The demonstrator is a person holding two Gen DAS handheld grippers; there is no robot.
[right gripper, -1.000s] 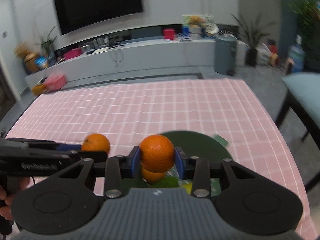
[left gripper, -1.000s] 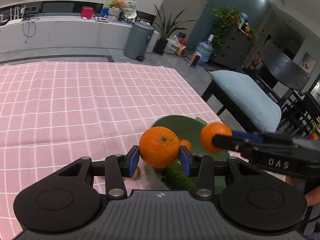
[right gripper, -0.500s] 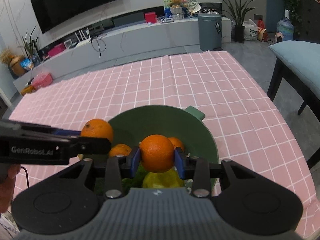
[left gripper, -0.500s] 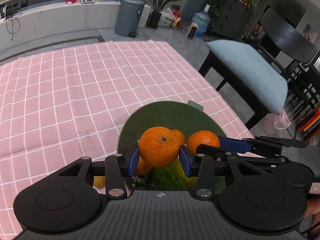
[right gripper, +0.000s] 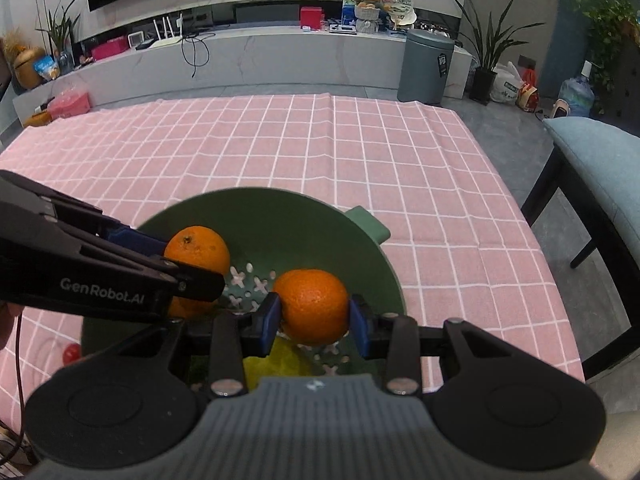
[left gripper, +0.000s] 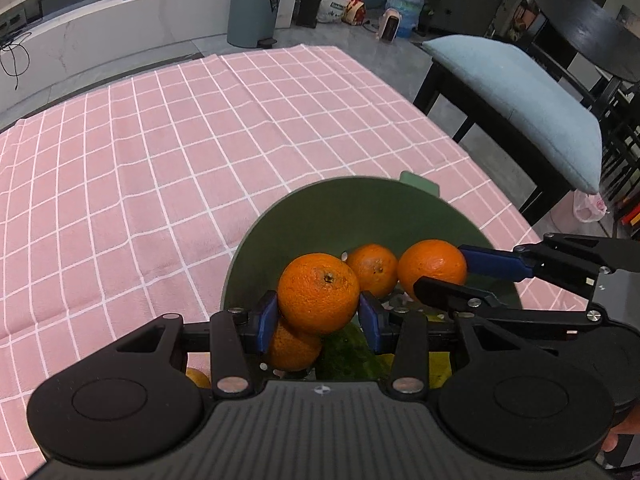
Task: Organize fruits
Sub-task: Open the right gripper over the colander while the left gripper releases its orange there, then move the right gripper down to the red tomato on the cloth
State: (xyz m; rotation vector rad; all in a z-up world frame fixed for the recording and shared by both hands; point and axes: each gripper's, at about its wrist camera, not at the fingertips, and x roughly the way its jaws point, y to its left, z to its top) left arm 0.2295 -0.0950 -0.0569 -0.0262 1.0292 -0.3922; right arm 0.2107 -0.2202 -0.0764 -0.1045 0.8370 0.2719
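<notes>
Both tongs sit over the green colander (right gripper: 372, 264) on the pink-checked tabletop (left gripper: 160, 152), left tongs (left gripper: 319, 317) clamped on one orange (left gripper: 318, 292), right tongs (right gripper: 315, 322) on another orange (right gripper: 313, 306), evidently positioned for release among fruit inside.

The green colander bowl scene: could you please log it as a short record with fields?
Container: green plastic colander bowl with cross-shaped holes, on the pink checked tablecloth
Left gripper: shut on a round orange, over the bowl
Right gripper: shut on another orange, over the bowl
Already in bowl: loose orange, yellow fruit
</notes>
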